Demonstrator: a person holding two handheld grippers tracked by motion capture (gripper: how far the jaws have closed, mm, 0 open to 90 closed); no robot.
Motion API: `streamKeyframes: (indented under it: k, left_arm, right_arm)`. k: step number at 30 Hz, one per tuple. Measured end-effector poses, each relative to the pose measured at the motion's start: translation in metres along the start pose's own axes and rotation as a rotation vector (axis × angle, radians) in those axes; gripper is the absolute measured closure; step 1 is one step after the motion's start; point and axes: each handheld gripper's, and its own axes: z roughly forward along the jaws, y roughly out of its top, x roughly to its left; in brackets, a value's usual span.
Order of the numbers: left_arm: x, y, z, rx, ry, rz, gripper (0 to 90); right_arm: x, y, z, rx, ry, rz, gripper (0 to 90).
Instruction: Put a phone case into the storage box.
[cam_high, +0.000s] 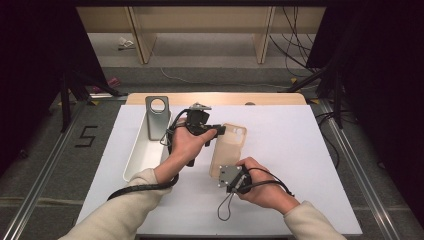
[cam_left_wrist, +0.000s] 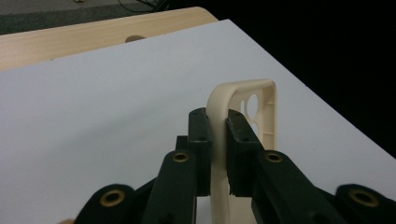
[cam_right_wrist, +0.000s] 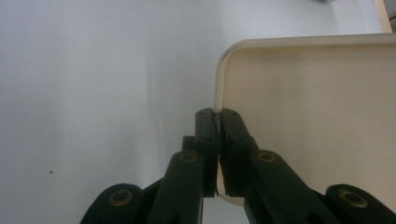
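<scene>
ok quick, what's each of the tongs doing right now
left tongs: closed on the phone case side wall
right tongs: closed on the case's edge

Cream long sleeves (cam_high: 125, 205); left gripper (cam_high: 216, 131) and right gripper (cam_high: 224, 179) black, brass-coloured rivets (cam_left_wrist: 112, 197), grey three-cornered top plates, trailing black cables (cam_high: 135, 189)
</scene>
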Motion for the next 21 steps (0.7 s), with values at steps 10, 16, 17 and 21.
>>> streamKeyframes:
  k: [10,16,17,21]
  left_arm:
    - [0.007,0.001,-0.01,-0.062,0.051,0.103,82.2]
    - [0.014,0.002,-0.02,-0.107,0.087,0.125,82.1]
    - [0.015,0.002,-0.022,-0.114,0.088,0.125,82.1]
    - [0.018,0.003,-0.029,-0.14,0.101,0.127,82.1]
  right_arm:
    - [-0.008,-0.006,-0.004,-0.13,-0.025,0.181,51.3]
    - [-0.013,-0.014,-0.011,-0.227,-0.041,0.306,32.7]
    - [-0.014,-0.015,-0.012,-0.238,-0.044,0.324,31.0]
    - [-0.018,-0.022,-0.014,-0.266,-0.047,0.373,27.1]
